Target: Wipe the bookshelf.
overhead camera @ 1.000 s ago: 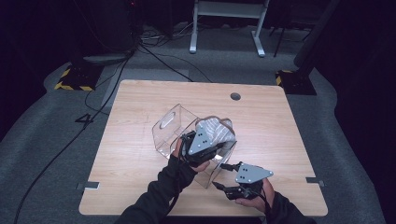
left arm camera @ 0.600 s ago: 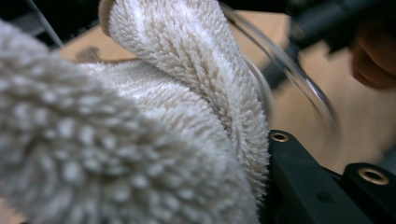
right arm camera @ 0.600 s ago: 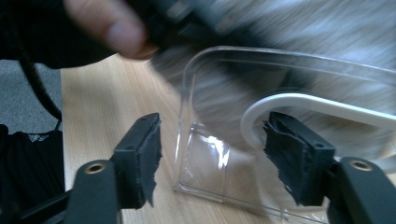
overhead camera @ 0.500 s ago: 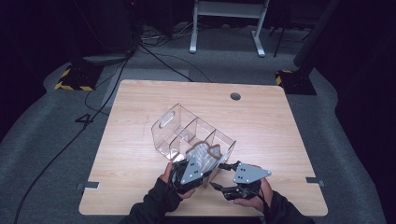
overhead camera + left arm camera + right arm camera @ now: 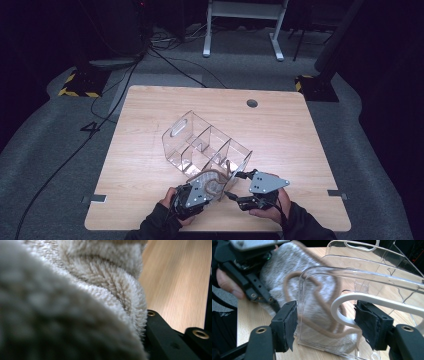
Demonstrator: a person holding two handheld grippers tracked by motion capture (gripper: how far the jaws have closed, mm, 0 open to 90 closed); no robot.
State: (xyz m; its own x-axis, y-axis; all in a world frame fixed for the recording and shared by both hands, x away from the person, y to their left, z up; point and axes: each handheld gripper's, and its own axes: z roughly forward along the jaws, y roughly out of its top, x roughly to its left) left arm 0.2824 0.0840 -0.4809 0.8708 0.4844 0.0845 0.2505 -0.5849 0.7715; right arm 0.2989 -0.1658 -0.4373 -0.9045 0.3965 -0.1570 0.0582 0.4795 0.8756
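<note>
A clear plastic organizer (image 5: 200, 140) with several compartments stands slantwise on the wooden table (image 5: 145, 125). My left gripper (image 5: 206, 188) is shut on a fluffy cream-grey cloth (image 5: 214, 181) with tan trim, low at the organizer's near end. In the left gripper view the fluffy cloth (image 5: 100, 290) hides nearly everything but one black finger (image 5: 162, 340). My right gripper (image 5: 324, 325) stands open, with the organizer's (image 5: 367, 280) end wall and its handle cut-out between the pads. Through that wall the right gripper view shows the cloth (image 5: 279, 267) and the left gripper (image 5: 254, 290).
Both hands sit close together near the table's front edge (image 5: 220, 231). A round cable hole (image 5: 252, 103) is at the far right of the tabletop. Cables (image 5: 165, 60) and a white frame (image 5: 240, 25) are on the floor beyond the table.
My left gripper has come down and toward the front edge with the fluffy cloth, from above the organizer's near end to low beside it. The right gripper has stayed put.
</note>
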